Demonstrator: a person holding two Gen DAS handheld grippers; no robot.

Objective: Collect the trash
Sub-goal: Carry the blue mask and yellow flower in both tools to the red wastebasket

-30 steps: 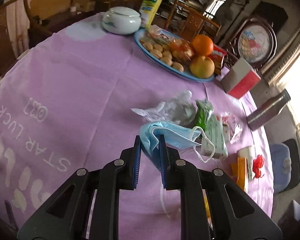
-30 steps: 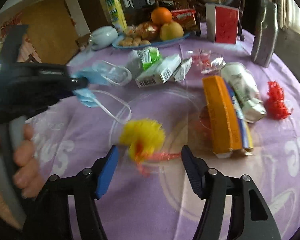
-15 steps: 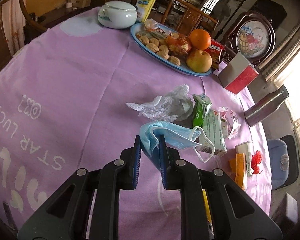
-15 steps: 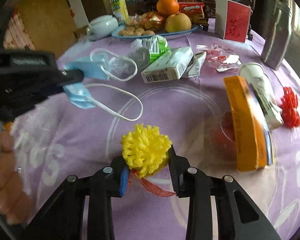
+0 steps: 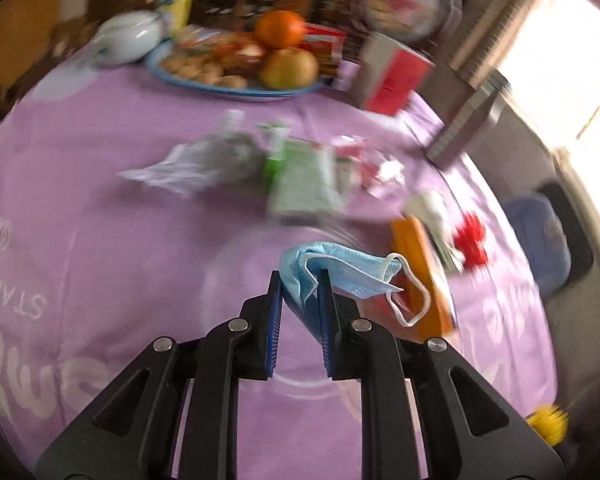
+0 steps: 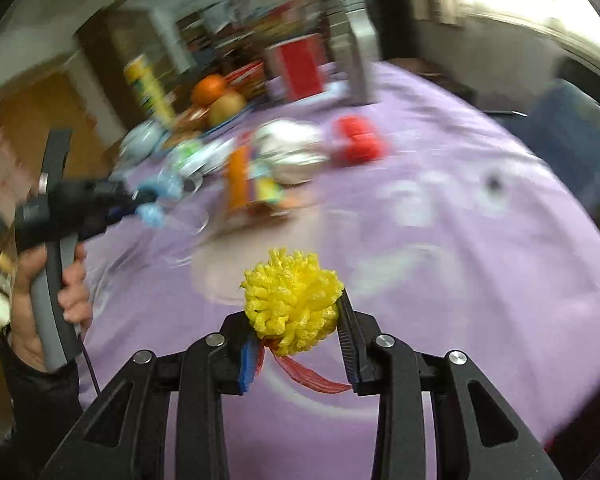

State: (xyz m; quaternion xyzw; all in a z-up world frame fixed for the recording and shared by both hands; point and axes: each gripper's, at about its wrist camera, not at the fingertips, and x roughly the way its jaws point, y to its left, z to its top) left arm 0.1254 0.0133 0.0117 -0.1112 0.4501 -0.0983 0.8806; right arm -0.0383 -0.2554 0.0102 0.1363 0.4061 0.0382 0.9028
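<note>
My left gripper (image 5: 299, 284) is shut on a crumpled blue face mask (image 5: 340, 266) and holds it above the purple tablecloth (image 5: 100, 208); its white ear loop hangs to the right. My right gripper (image 6: 296, 320) is shut on a yellow frilly ball (image 6: 292, 300) with a red ribbon, lifted off the cloth. The left gripper with the mask (image 6: 152, 210) shows at the left of the right wrist view. A clear plastic wrapper (image 5: 204, 160), a green carton (image 5: 300, 180), an orange box (image 5: 420, 276) and a red frilly ball (image 5: 470, 240) lie on the cloth.
A blue plate of fruit and biscuits (image 5: 240, 68), a white lidded pot (image 5: 124, 36), a red and white box (image 5: 392, 72) and a metal flask (image 5: 468, 124) stand at the far side. A blue cushioned chair (image 5: 540, 240) is beyond the right edge.
The right gripper has lifted the yellow ball off the cloth and swung right. The left gripper has moved right with the mask. Both views are blurred by motion.
</note>
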